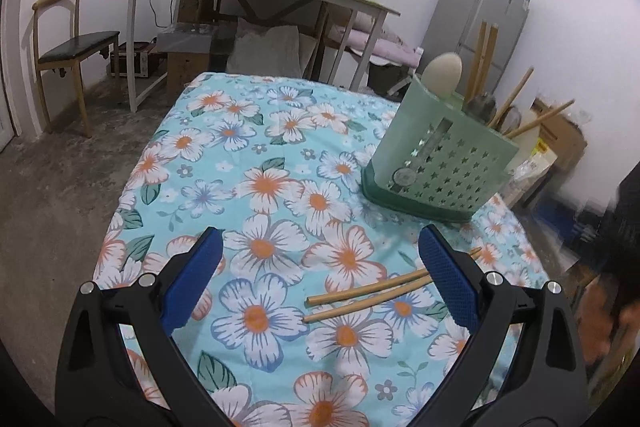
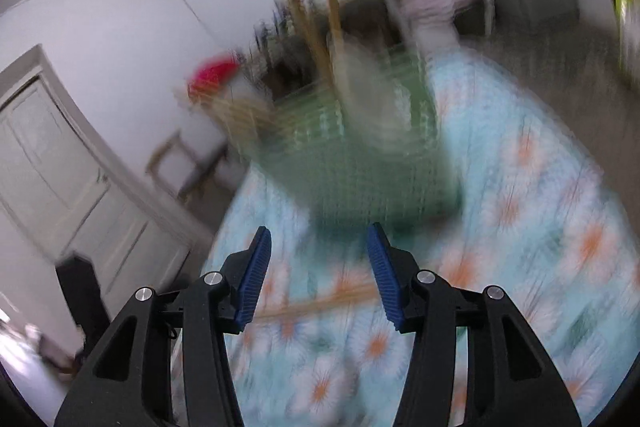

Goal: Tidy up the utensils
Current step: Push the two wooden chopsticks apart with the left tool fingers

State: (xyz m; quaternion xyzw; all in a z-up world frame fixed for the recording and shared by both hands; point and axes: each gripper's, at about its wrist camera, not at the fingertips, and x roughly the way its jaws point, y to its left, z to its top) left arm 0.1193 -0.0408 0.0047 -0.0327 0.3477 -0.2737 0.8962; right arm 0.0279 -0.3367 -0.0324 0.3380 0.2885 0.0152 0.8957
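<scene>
Chopsticks [image 1: 368, 297] on cloth – both tools parted

No text, brand, number or sign is showing legibly in either view. A round sticker [image 1: 403, 179] is sitting low on the green utensil holder [image 1: 440, 163], at about three o'clock in the left wrist view, but its print is too small to read. A yellow-and-red label [image 1: 543, 148] is showing on a pale package past the holder toward three o'clock, and nothing on it is reading either. A label [image 1: 525, 1] high on the grey refrigerator [image 1: 480, 15] at about two o'clock is equally unreadable. The right wrist view is blurring too heavily for any lettering.
</scene>
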